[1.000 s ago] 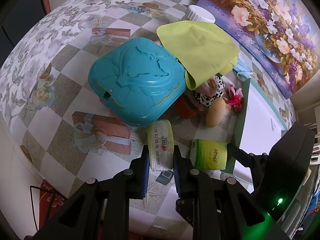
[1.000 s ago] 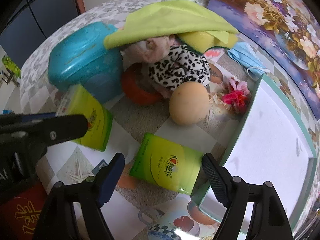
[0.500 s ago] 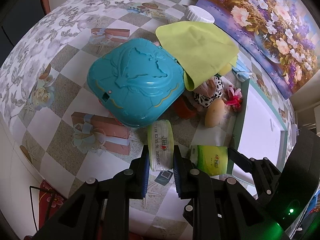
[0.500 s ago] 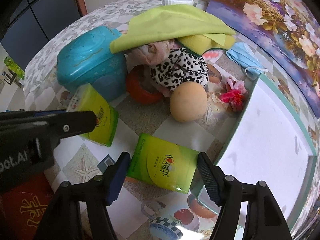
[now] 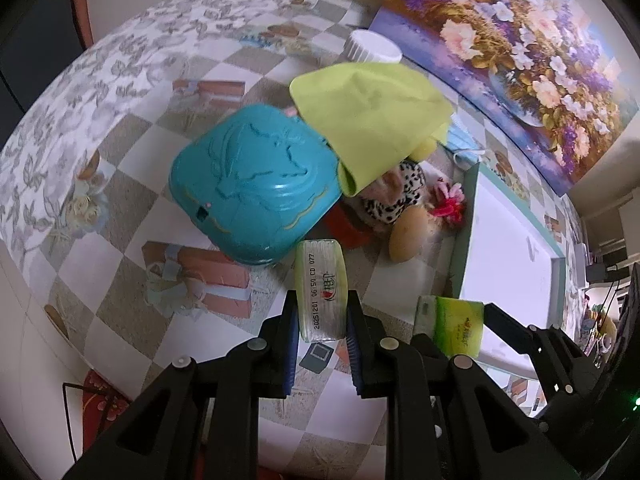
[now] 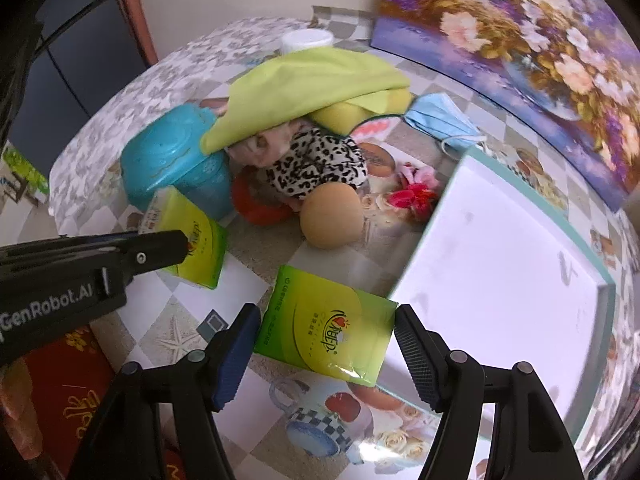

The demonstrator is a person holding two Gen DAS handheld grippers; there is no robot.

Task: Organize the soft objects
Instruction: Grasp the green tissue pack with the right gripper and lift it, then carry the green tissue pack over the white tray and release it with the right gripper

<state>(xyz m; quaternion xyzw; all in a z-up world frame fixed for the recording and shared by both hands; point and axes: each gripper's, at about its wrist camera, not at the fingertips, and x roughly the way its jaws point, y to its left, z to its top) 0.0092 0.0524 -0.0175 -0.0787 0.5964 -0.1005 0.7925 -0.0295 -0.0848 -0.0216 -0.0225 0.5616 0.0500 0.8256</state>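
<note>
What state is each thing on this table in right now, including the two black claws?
Left claw: shut on a tissue pack, held on edge.
Right claw: shut on a second tissue pack, held flat.
Teal box: lid closed.
Green cloth: draped over a plush toy.
Face mask: lying flat, crumpled.
White tray: nothing in it.

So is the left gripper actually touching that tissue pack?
Touching. In the left wrist view, both pads of the left gripper press the sides of the tissue pack.
</note>
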